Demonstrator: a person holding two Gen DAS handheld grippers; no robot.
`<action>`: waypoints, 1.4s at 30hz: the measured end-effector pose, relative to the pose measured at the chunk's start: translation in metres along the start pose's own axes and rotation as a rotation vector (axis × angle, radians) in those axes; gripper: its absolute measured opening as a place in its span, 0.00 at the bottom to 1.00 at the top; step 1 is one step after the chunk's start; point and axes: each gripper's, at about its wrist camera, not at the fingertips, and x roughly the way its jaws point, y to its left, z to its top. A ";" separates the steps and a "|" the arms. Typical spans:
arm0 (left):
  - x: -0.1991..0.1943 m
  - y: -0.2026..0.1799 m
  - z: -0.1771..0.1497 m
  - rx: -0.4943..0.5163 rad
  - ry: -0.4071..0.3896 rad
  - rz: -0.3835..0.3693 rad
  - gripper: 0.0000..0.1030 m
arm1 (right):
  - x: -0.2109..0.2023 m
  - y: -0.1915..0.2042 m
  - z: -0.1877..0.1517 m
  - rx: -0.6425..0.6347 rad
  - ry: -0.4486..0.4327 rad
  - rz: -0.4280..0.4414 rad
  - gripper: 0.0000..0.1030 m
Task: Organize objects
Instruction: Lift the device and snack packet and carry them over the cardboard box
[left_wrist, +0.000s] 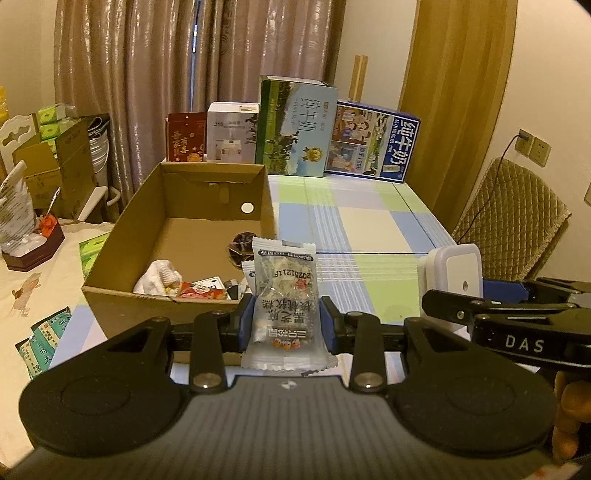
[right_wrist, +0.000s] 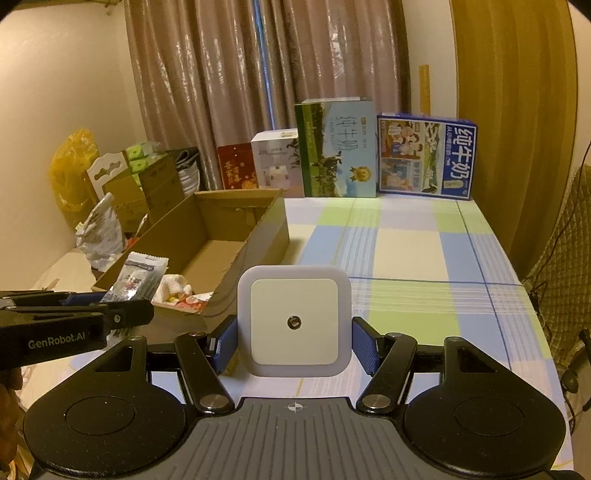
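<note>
Clear plastic snack packet with printed label (left_wrist: 284, 306) pinched upright in left gripper (left_wrist: 287, 325), held at near wall of open brown cardboard box (left_wrist: 192, 221). White square plug-in night light (right_wrist: 294, 325) clamped in right gripper (right_wrist: 294, 345), just right of box, above checked tablecloth (right_wrist: 406, 266). Judged mid-carry. Next: lift over rim, release inside.

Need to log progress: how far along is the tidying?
Done: several small items already lie in the cardboard box. In hand: left gripper holds a snack packet, right gripper a white night light. Left: dropping both in; the checked tablecloth looks otherwise bare.
</note>
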 end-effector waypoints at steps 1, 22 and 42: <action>0.000 0.001 0.000 -0.002 0.000 0.001 0.30 | 0.000 0.001 0.000 -0.001 0.000 0.001 0.60; -0.004 0.018 -0.001 -0.025 -0.003 0.013 0.30 | 0.007 0.013 0.005 -0.024 0.006 0.023 0.60; 0.024 0.088 0.013 -0.016 0.018 0.112 0.30 | 0.072 0.052 0.037 -0.060 0.026 0.150 0.60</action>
